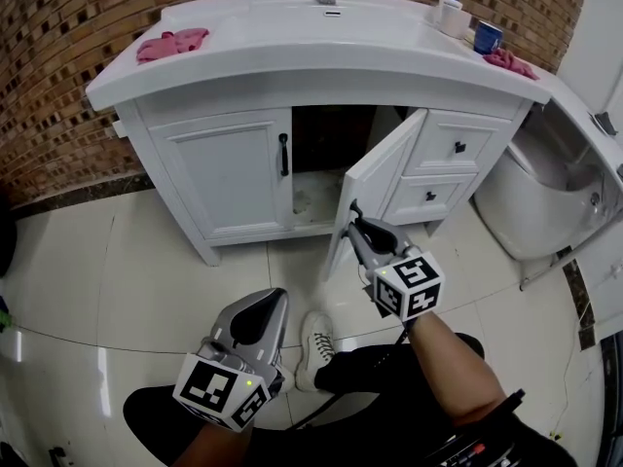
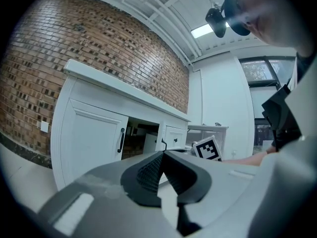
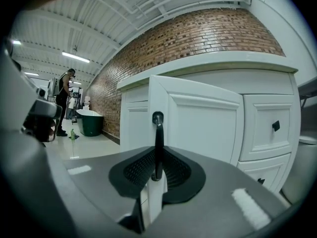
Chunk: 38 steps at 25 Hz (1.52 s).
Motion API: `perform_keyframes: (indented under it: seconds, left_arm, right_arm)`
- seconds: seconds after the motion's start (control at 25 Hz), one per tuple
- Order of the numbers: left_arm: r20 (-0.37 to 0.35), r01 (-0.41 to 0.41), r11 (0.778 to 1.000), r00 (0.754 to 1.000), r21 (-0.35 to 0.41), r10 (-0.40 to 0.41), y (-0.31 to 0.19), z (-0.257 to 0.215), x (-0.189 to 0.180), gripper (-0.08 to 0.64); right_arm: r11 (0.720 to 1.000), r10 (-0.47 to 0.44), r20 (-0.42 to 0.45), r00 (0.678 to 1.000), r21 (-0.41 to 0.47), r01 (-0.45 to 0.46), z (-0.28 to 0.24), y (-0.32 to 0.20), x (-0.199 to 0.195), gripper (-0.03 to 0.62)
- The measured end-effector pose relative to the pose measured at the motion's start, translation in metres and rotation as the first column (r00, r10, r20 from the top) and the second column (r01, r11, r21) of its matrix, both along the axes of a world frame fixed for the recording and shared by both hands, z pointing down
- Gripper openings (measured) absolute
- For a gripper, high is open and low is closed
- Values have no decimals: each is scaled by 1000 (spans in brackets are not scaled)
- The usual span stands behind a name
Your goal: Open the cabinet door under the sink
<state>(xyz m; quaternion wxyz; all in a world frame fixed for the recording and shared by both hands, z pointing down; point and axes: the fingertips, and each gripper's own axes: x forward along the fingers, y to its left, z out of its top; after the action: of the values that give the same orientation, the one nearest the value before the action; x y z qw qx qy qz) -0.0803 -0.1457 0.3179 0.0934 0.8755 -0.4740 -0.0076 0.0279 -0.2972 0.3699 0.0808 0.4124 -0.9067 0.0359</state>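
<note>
The cabinet door (image 1: 378,185) stands roughly half open, the right hand-held gripper (image 3: 157,168) clamped on its handle (image 3: 158,138), the left hand-held gripper (image 2: 162,155) seemingly closed and empty; only more swing is left.

The right cabinet door (image 1: 375,185) under the sink stands swung open, showing a dark interior. The right gripper (image 1: 352,215) has its fingers (image 1: 363,233) at that door's black handle (image 1: 348,205). The left door (image 1: 229,173) is closed. The left gripper (image 1: 274,300) hangs low over the tiled floor (image 1: 117,270), beside a white shoe (image 1: 313,343). A pink cloth (image 1: 171,43) lies on the white desk (image 1: 292,37).
</note>
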Motion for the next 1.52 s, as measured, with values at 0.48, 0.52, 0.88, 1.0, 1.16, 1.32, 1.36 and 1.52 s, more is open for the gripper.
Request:
perform_keyframes:
  seconds: [0.48, 0.52, 0.88, 1.0, 1.16, 1.32, 1.36, 1.52]
  left_arm:
    - [6, -10, 1000, 1000, 5, 10, 24, -1, 18, 6]
    - [5, -5, 1000, 1000, 8, 5, 25, -2, 18, 6]
    - [-18, -19, 1000, 1000, 19, 20, 50, -6, 32, 6]
    - [-80, -59, 998, 995, -2, 59, 58, -2, 44, 6]
    - [-71, -76, 997, 995, -7, 75, 57, 5, 49, 6]
    - [-60, -90, 996, 994, 1, 90, 52, 4, 52, 6]
    - [-56, -94, 996, 994, 4, 95, 51, 3, 54, 6]
    - [-44, -112, 994, 993, 10, 112, 46, 3, 60, 6]
  right_arm:
    - [992, 126, 20, 992, 14, -126, 2, 26, 58, 44]
    - [991, 134, 21, 991, 14, -134, 3, 27, 60, 43]
    - [979, 203, 33, 979, 11, -203, 4, 36, 101, 41]
    - [972, 233, 29, 972, 11, -233, 3, 38, 117, 38]
    - [964, 264, 25, 964, 16, -265, 4, 39, 133, 37]
    - [955, 294, 35, 955, 19, -294, 3, 39, 149, 34]
    - [953, 300, 36, 953, 21, -301, 3, 39, 153, 34]
    - [939, 341, 35, 939, 35, -342, 3, 37, 169, 32]
